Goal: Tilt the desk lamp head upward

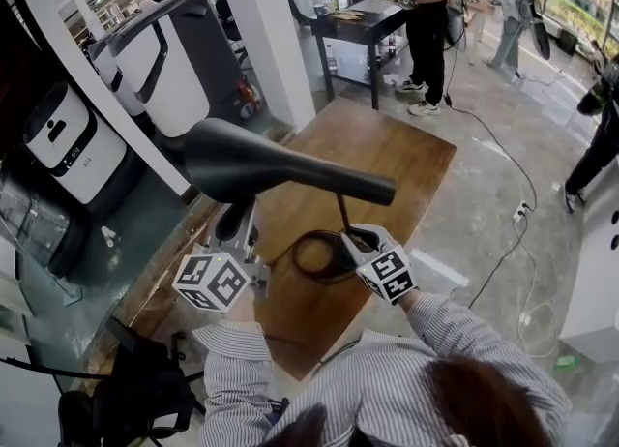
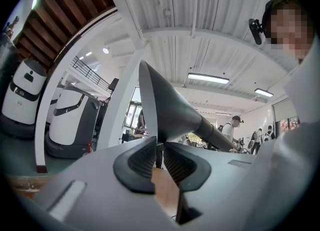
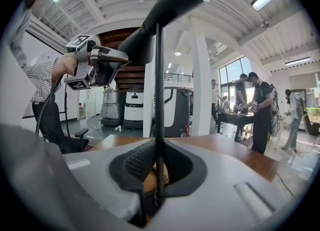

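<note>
Wooden table is lying beside open floor at its right. Over it the lamp head is partly covering the left gripper — its jaws are pinching the wide rim; the right gripper is clamping the thin pole.

A white pillar stands on grey floor — strip lights overhead.

We are in a robotics lab. We see wheeled service robots parked beside a pillar, and cables trailing over the floor.
</note>
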`<state>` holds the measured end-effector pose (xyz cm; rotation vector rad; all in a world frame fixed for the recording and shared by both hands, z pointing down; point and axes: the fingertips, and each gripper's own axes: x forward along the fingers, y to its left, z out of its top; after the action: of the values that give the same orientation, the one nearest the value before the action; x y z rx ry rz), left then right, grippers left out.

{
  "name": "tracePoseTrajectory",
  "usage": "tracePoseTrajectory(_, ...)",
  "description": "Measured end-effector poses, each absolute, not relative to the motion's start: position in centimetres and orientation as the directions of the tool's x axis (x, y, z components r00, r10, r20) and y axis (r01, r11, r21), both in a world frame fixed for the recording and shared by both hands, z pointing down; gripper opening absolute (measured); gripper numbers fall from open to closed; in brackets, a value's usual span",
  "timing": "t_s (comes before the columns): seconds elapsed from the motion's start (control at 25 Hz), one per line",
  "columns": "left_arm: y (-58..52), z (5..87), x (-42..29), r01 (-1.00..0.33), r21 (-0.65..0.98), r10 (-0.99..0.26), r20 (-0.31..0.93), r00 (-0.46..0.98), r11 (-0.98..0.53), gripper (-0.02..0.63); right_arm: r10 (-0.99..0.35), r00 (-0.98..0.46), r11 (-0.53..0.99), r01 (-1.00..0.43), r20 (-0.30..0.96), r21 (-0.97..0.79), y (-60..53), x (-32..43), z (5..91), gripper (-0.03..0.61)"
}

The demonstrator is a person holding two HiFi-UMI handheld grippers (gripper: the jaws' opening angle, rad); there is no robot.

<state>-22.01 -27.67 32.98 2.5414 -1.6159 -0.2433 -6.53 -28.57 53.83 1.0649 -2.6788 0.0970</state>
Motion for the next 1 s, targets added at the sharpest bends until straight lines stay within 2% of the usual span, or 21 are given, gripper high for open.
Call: tracePoseTrajectory(1.0, -27.5, 27.3, -21.7, -0.900, 0.066, -0.900, -0.112, 0.422, -0.431, 0.035, -0.683, -0.685, 0.709, -0.705, 0.253, 0.007, -28.8, -6.6, 54.2, 0.043)
